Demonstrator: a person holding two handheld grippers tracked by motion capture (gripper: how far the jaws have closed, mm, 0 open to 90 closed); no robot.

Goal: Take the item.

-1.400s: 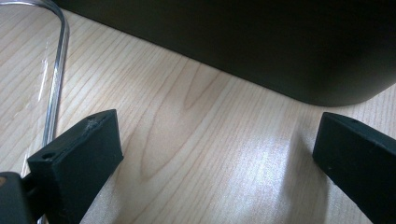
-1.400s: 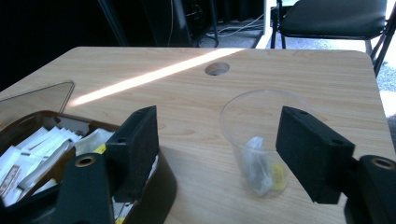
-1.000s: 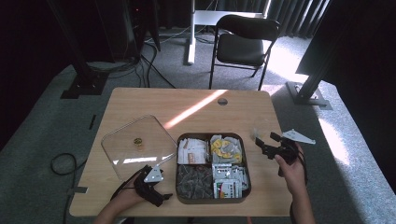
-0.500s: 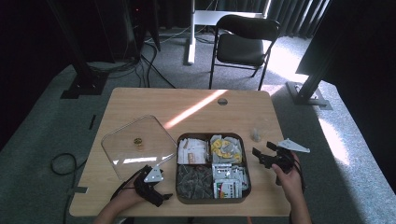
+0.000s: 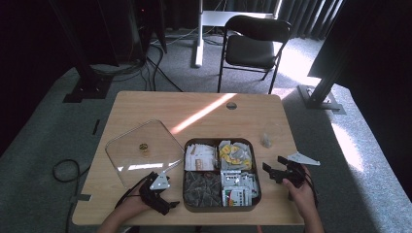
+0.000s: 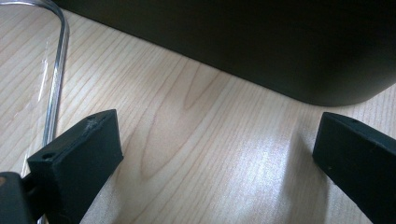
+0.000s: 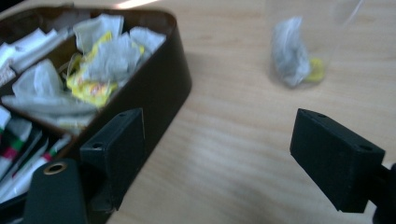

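My right gripper [image 7: 219, 154] is wide open and empty beside the dark four-compartment tea tray [image 7: 163, 93]; the clear plastic cup holding a tea bag [image 7: 299, 46] stands at one o'clock. Swinging in low, I risk toppling it. My left gripper [image 6: 215, 163] rests open, empty.

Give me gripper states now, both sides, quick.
Left gripper: open, holding nothing, jaws over bare table beside the tray.
Right gripper: open, holding nothing, between tray and clear cup.

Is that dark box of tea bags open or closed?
Open. The box shows all four filled compartments, and its clear lid lies flat on the table beside it.
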